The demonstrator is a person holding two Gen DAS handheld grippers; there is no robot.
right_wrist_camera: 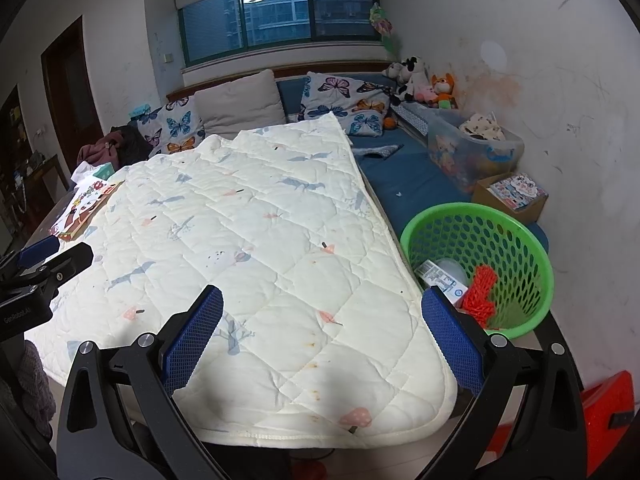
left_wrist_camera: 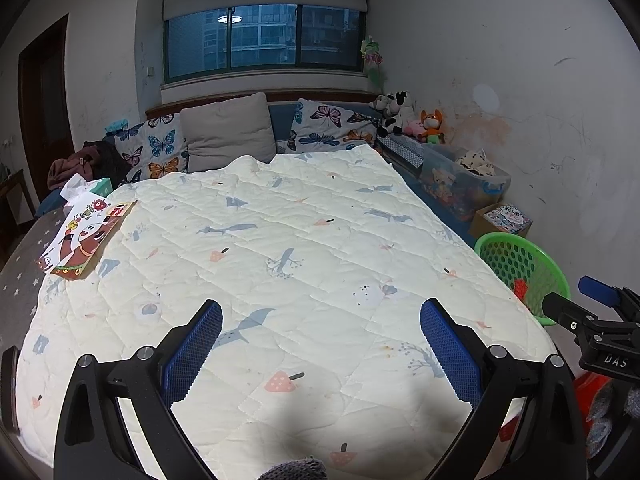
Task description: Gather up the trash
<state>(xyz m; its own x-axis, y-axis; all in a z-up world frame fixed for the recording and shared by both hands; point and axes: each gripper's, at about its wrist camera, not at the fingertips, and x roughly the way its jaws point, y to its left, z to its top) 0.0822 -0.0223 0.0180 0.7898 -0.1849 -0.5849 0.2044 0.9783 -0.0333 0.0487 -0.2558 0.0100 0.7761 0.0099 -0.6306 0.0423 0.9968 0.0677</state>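
basket [right_wrist_camera: 516, 240] beside quilt [right_wrist_camera: 256, 248] edge, jaws spread

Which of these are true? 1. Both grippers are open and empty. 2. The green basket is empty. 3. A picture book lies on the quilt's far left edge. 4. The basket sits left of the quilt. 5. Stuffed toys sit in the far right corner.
1. True: the left gripper and the right gripper both stand open, holding nothing.
2. False: the basket holds a red net and a white packet.
3. True: the book lies there on the quilt.
4. False: it sits to the quilt's right.
5. True: the toys sit there.
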